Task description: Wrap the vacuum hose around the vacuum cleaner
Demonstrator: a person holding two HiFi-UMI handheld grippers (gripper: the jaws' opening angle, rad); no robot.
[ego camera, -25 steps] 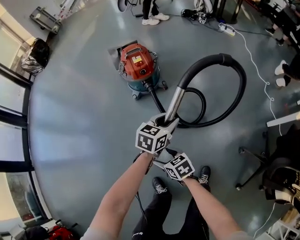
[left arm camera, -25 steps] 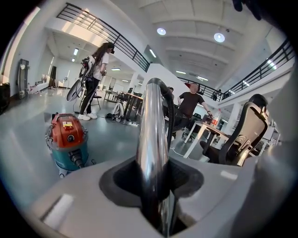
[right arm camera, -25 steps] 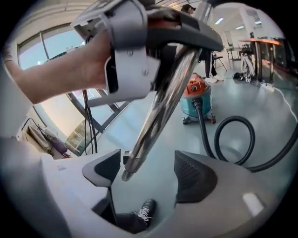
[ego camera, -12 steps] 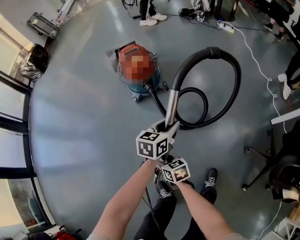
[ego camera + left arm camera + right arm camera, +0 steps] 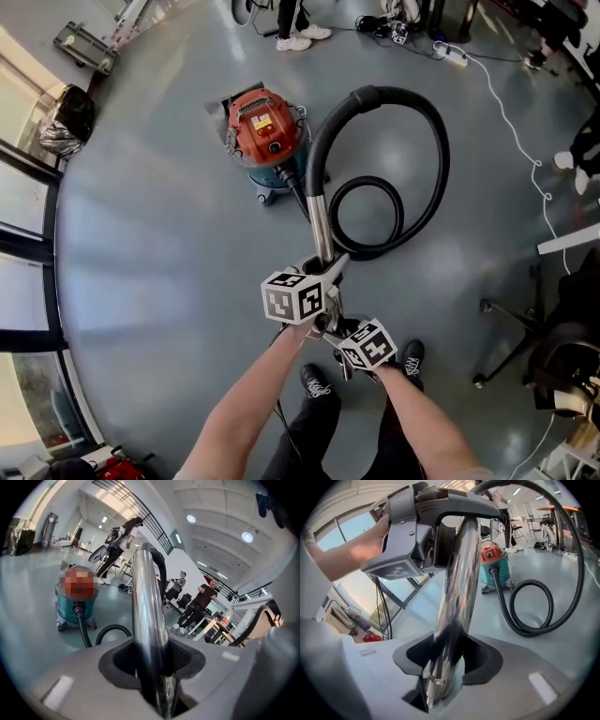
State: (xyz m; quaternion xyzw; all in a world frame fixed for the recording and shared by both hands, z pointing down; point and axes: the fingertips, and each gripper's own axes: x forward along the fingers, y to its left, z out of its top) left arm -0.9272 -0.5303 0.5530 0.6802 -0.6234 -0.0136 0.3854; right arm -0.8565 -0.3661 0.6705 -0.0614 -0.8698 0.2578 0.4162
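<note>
- Chrome pipe (image 5: 317, 220) is clamped by both the left tool (image 5: 326, 267) and the right tool (image 5: 335, 325).
- Hose (image 5: 441, 159) loops just beside the red vacuum cleaner (image 5: 265, 131).
- Best, probably, to carry the pipe round the vacuum cleaner, laying the hose snug and unkinked.

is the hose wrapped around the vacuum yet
No, the hose loops in the open to one side of the vacuum, with none of it around the body.

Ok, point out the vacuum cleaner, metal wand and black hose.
vacuum cleaner (image 5: 265, 128), head view, red lid
metal wand (image 5: 319, 225), head view, mid-tube
black hose (image 5: 443, 164), head view, loop's right side
</note>
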